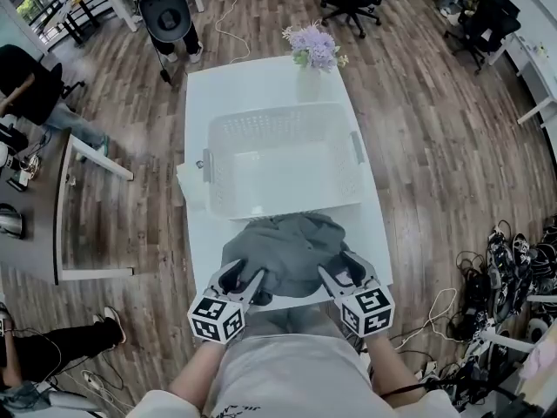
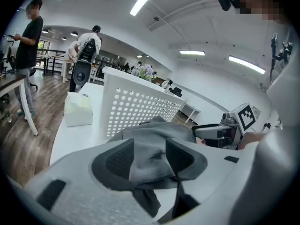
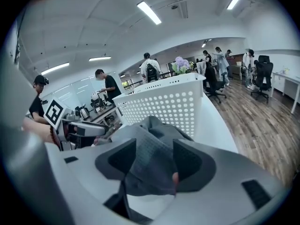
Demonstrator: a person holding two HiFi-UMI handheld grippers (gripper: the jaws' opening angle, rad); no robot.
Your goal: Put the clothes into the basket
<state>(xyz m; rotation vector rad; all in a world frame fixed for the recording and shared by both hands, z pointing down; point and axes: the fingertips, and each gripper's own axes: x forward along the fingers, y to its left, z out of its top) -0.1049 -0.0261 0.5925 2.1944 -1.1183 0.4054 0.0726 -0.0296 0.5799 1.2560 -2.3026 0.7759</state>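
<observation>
A grey garment [image 1: 287,251] lies bunched on the near end of the white table [image 1: 261,81], just in front of the white perforated basket [image 1: 278,113]. My left gripper [image 1: 245,279] holds the garment's near left edge, and grey cloth [image 2: 159,130] fills the gap between its pads. My right gripper [image 1: 339,268] holds the near right edge, with cloth [image 3: 150,130] bunched between its pads and hanging below them. The basket [image 2: 136,107] stands empty just beyond the garment, and the right gripper view shows its holed wall [image 3: 173,102] close ahead.
A vase of purple flowers [image 1: 313,49] stands on the table behind the basket. A white tissue pack [image 1: 190,185] sits at the basket's left. Office chairs, a dark desk [image 1: 35,225] at left and a cable pile [image 1: 513,259] at right surround the table. People stand further off.
</observation>
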